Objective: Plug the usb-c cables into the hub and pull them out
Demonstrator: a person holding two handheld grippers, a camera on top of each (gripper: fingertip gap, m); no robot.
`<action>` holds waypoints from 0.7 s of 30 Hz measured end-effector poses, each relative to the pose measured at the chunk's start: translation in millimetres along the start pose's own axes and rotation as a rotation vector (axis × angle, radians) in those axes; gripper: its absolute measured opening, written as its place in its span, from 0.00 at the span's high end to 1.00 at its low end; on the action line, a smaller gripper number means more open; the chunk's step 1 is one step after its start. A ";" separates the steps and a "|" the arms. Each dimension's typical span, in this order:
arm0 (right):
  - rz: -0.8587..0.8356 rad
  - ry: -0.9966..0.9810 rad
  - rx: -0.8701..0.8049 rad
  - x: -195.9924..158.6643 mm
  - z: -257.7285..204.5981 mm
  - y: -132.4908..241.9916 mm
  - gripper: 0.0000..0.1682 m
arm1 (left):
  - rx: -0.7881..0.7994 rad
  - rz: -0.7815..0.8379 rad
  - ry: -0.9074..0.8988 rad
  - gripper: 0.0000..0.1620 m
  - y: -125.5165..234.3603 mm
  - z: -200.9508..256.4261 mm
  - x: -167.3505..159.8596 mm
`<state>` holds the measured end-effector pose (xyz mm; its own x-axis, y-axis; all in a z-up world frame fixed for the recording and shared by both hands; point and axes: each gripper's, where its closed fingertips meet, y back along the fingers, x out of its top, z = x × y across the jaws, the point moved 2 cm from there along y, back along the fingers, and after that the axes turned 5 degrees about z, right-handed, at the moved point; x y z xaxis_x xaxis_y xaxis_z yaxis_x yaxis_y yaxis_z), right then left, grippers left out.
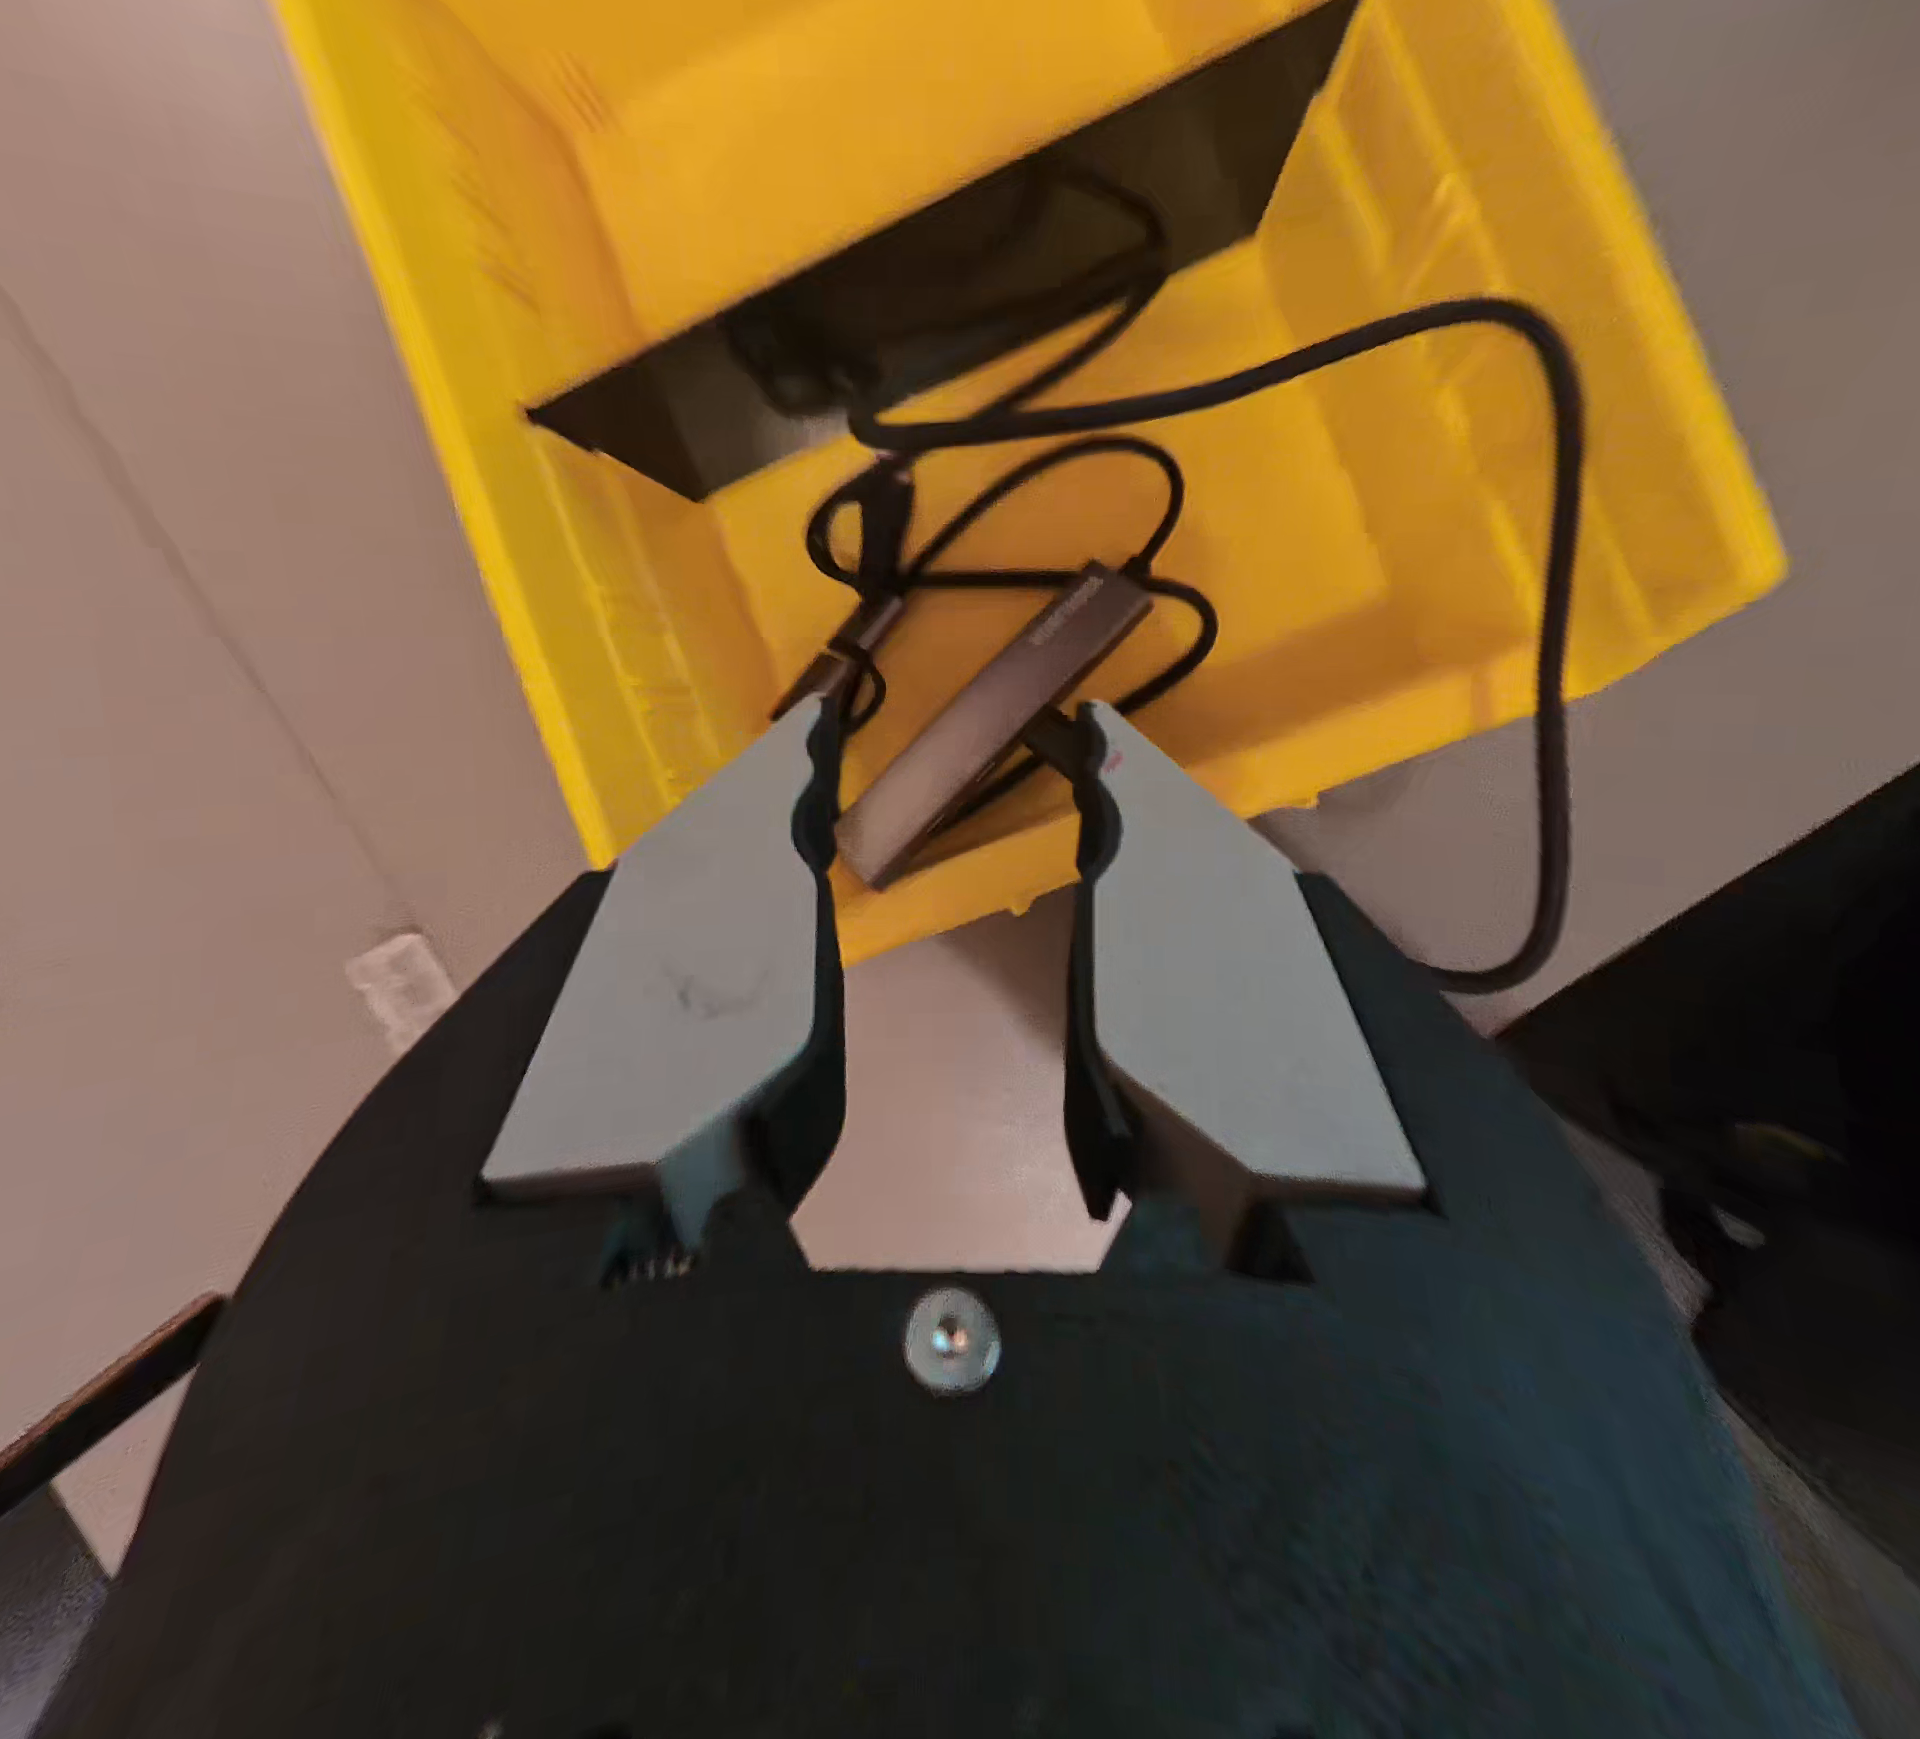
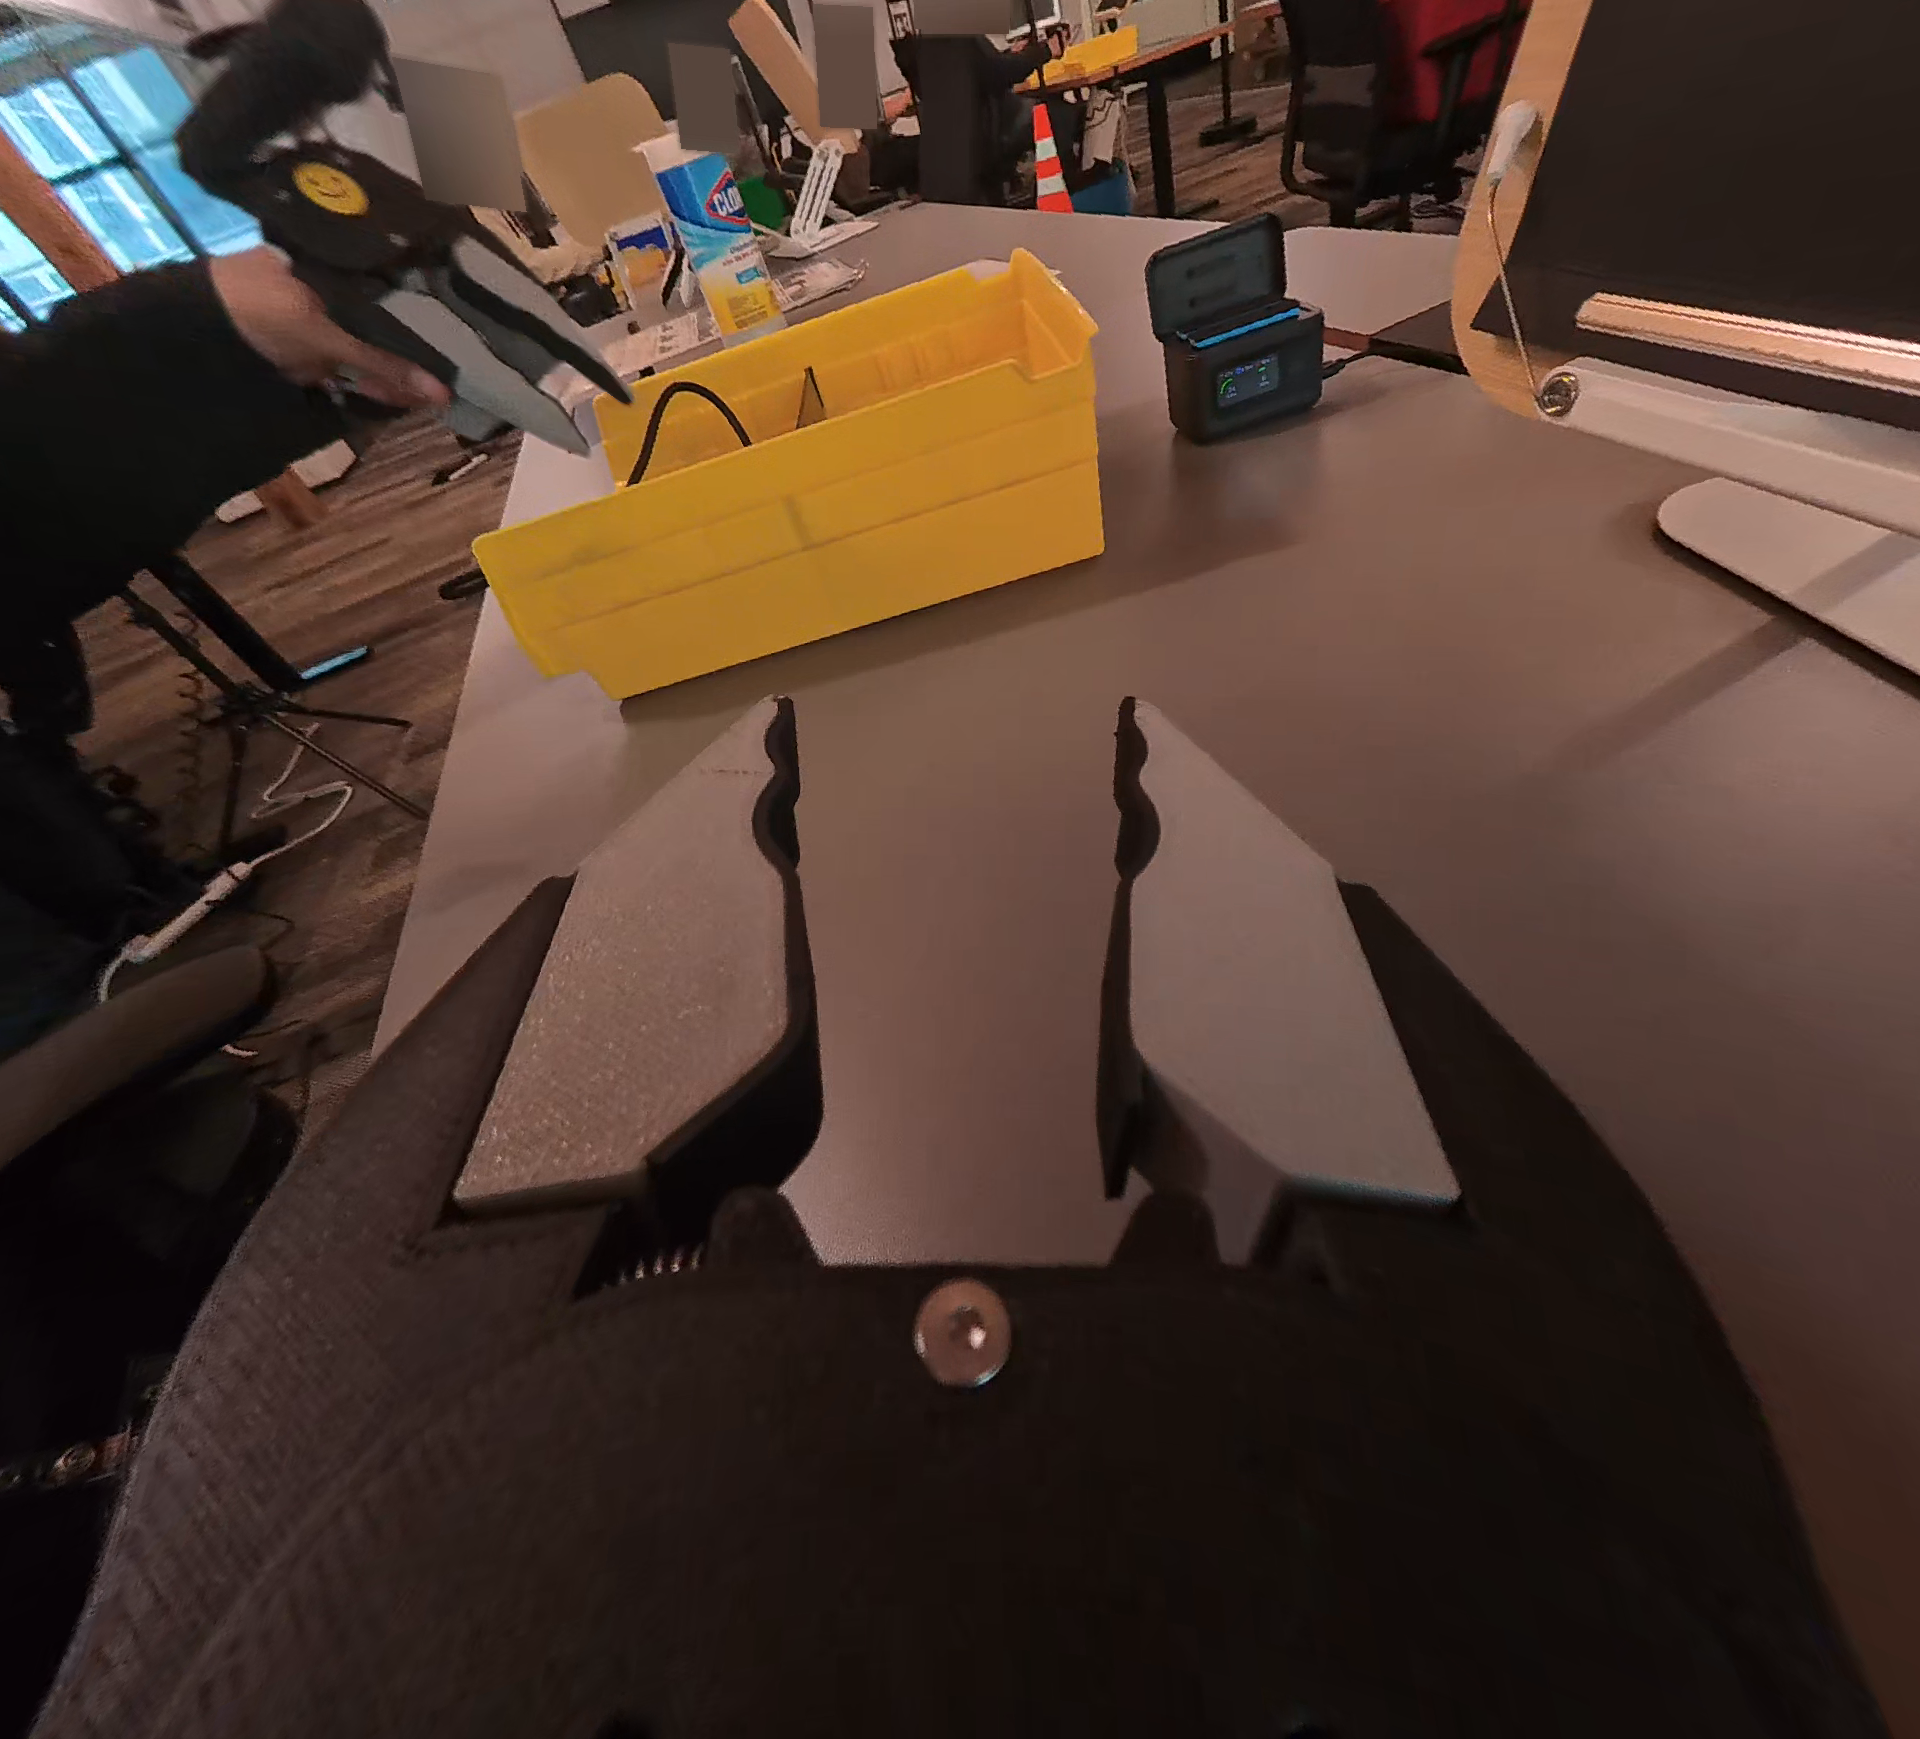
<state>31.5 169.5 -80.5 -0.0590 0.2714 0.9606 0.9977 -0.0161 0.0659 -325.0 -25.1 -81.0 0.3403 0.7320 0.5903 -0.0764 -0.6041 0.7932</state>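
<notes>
In the left wrist view the left tool [image 1: 951, 718] hangs over the near end of a yellow bin [image 1: 727, 131], its two grey fingers [image 1: 717, 910] spread apart with nothing between them. Just past the fingertips, on the bin's floor, lies a slim grey hub [image 1: 987, 702], set at a slant, with thin black cables [image 1: 1039, 484] looped and crossed around it; whether any plug is seated in the hub cannot be told through the blur. A thicker black cable [image 1: 1558, 546] arcs out over the bin's side and comes down toward the desk [image 1: 208, 546]. Farther in, a black divider [image 1: 935, 235] crosses the bin, and a dark coil of cable shows at it. In the right wrist view the right tool [image 2: 951, 713] sits low above the bare grey desk [image 2: 1351, 702], its fingers wide apart and empty, well short of the bin [image 2: 831, 567]. Beyond it the bin stands lengthwise on the desk with a loop of black cable [image 2: 686, 411] rising above its wall. At the bin's far left end a hand [image 2: 301, 328] holds the left tool [image 2: 592, 401], tips pointing down at the rim. To the right of the bin stands a small dark case [image 2: 1236, 339] with its lid up and a lit screen, and at the right edge a monitor's foot [image 2: 1787, 546]. Behind the bin stands a wipes tub [image 2: 717, 235].
</notes>
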 end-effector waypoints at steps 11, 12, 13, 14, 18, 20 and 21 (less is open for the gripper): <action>-0.052 0.029 0.028 -11.7 -6.7 -4.0 0.67 | -0.182 -0.476 -0.155 0.78 -47.5 -4.6 -31.1; -0.061 0.036 0.028 -13.2 -7.5 -5.0 0.67 | -0.200 -0.513 -0.172 0.77 -47.4 -3.5 -34.9; -0.068 0.042 0.029 -14.4 -8.3 -5.8 0.67 | -0.208 -0.541 -0.190 0.78 -48.3 -4.3 -38.1; -0.072 0.045 0.032 -15.1 -9.1 -6.5 0.67 | -0.202 -0.575 -0.210 0.79 -49.5 -7.0 -42.5; -0.073 0.051 0.038 -13.9 -11.1 -6.3 0.68 | -0.202 -0.660 -0.244 0.82 -50.5 -10.4 -52.5; -0.063 0.045 0.045 -12.0 -12.4 -5.8 0.68 | -0.196 -0.673 -0.244 0.83 -54.7 -10.5 -55.0; -0.060 0.042 0.049 -11.4 -13.2 -5.8 0.68 | -0.200 -0.677 -0.255 0.83 -58.9 -8.4 -57.5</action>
<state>26.0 153.9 -88.2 -0.1189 0.2303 0.9658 0.9927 0.0462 0.1112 -347.9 -29.0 -160.4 0.5780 0.8130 -0.0705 0.0661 0.0395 0.9970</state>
